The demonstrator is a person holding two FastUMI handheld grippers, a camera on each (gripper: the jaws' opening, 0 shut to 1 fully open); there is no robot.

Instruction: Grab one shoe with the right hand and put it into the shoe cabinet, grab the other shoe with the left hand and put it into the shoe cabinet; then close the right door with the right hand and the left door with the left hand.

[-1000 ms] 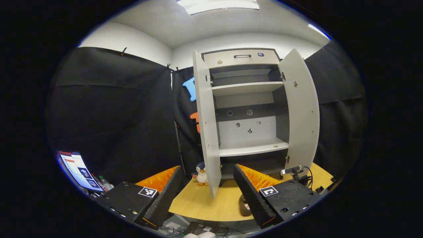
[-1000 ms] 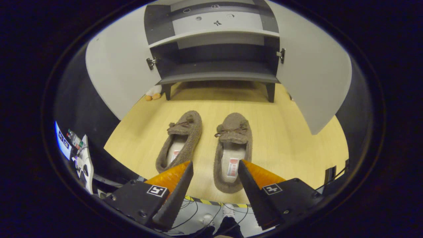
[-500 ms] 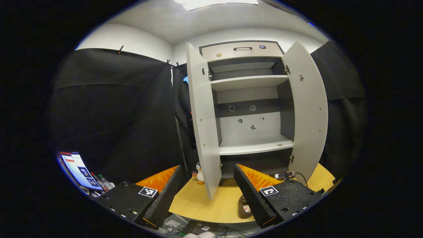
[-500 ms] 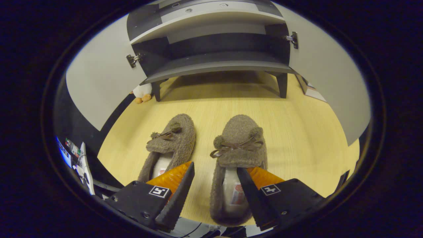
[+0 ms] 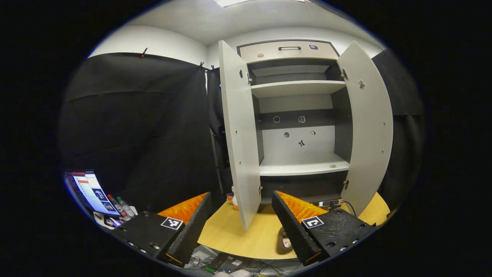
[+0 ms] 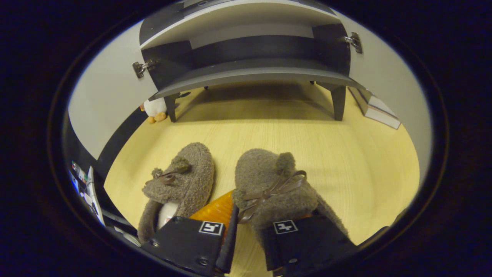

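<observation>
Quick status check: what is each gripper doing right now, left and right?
Left gripper: open, holding nothing, facing the open shoe cabinet.
Right gripper: closing around the right slipper; firm grip cannot be told.

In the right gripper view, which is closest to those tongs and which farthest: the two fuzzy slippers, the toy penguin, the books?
1. Right slipper: at the right tongs, one finger inside it.
2. Left slipper: just to its left on the floor.
3. Toy penguin, far left by the cabinet leg, and books, far right: too close to call.

right shoe [image 6: 269, 184] heel behind gripper [image 6: 250, 231]
</observation>
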